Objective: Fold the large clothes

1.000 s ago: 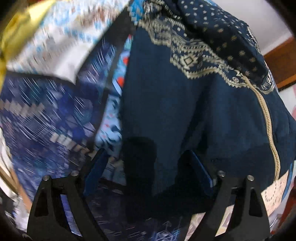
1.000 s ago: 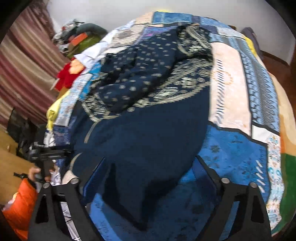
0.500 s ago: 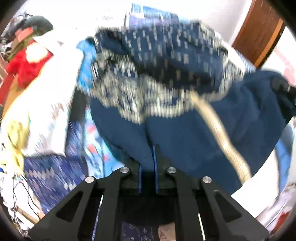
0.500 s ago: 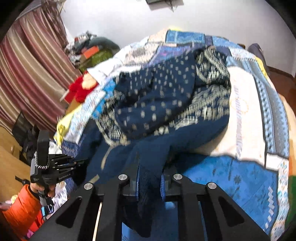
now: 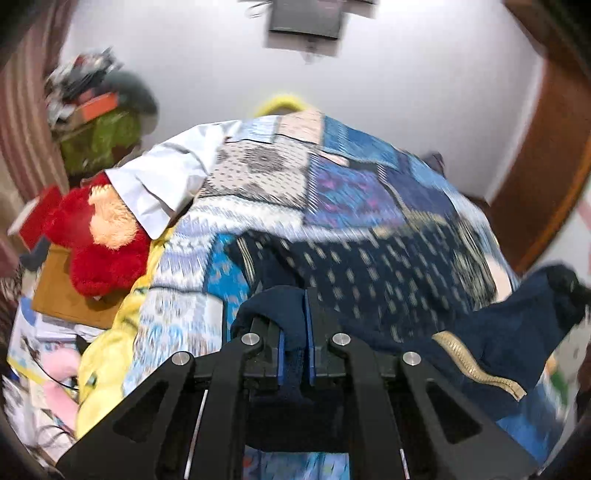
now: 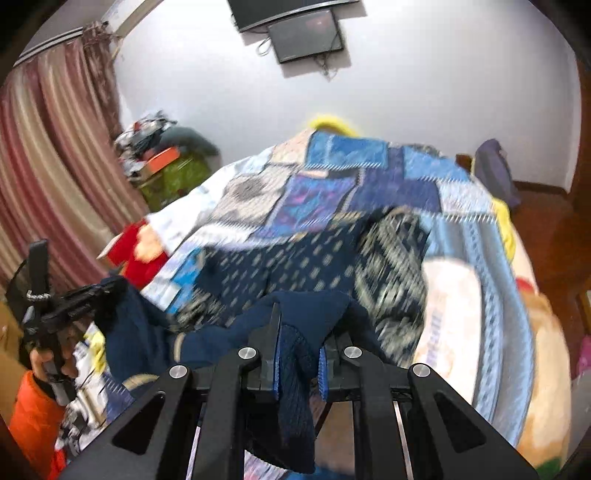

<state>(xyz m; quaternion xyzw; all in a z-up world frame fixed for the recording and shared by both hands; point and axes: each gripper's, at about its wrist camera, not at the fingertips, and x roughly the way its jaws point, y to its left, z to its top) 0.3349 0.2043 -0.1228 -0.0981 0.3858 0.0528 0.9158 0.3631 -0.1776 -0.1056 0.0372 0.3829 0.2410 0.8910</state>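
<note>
While both grippers clamp the navy garment [image 5: 388, 284], its patterned part lies on the patchwork bedspread [image 5: 347, 192] at 12 o'clock from the fingers. Left gripper [image 5: 294, 332] pinches a plain navy fold; right gripper [image 6: 297, 354] pinches another fold that hangs down. Red plush toy [image 5: 96, 243] sits at 9 o'clock

A bedroom in a home is shown. Most of the view is filled by a bed [image 6: 476, 266] covered with a blue patchwork quilt [image 5: 347, 184]. A screen [image 6: 306, 35] is mounted high on the white wall. Striped curtains [image 6: 55, 184] are hung at the left, a red plush toy [image 5: 96, 240] is seen beside the bed, and a wooden door [image 5: 543, 166] is seen at the right.
</note>
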